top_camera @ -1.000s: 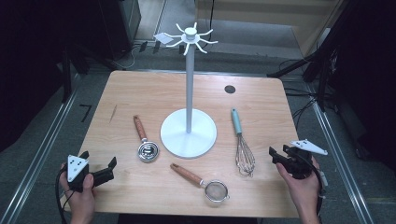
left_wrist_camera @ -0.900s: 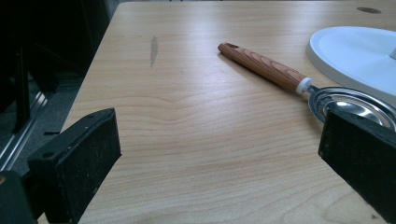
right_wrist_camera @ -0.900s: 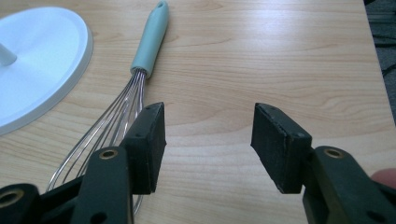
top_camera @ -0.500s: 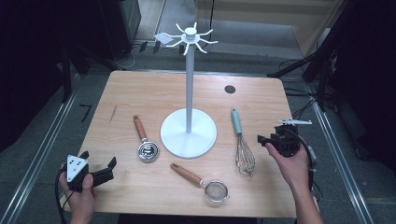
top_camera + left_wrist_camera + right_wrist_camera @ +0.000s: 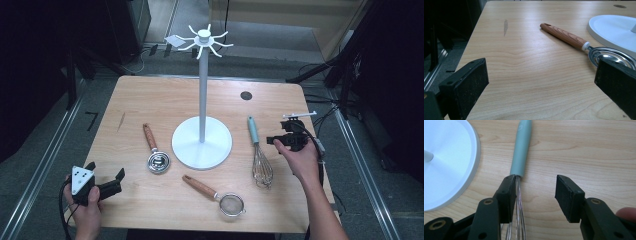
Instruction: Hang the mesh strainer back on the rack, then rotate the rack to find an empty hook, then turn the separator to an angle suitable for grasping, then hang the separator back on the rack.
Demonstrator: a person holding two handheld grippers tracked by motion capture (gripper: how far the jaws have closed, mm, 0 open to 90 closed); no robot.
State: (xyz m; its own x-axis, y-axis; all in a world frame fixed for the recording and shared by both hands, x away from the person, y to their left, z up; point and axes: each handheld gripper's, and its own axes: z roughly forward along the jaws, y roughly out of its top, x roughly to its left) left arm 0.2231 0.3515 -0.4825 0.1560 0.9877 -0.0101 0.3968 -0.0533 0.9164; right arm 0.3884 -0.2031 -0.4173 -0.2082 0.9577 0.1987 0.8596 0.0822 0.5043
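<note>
A whisk [image 5: 261, 167] with a teal handle [image 5: 521, 147] lies right of the white hook stand [image 5: 202, 95]. My right gripper [image 5: 274, 141] is open just right of the whisk, low over the table. In the right gripper view its jaws [image 5: 536, 195] stand apart, and the left one lies over the whisk's wires where they meet the handle. At the table's near left corner my left gripper [image 5: 106, 170] is open, with nothing between the jaws [image 5: 540, 82]. A wooden-handled metal scoop [image 5: 152, 147] [image 5: 564, 36] lies ahead of it.
The stand's round white base [image 5: 201, 144] [image 5: 446, 162] [image 5: 616, 27] takes up the table's middle. A wooden-handled mesh strainer [image 5: 215, 195] lies near the front edge. A dark round hole [image 5: 245, 95] marks the far right of the wooden table [image 5: 150, 100].
My right gripper has moved forward and left from the table's right edge to beside the whisk. The left gripper has stayed in place.
</note>
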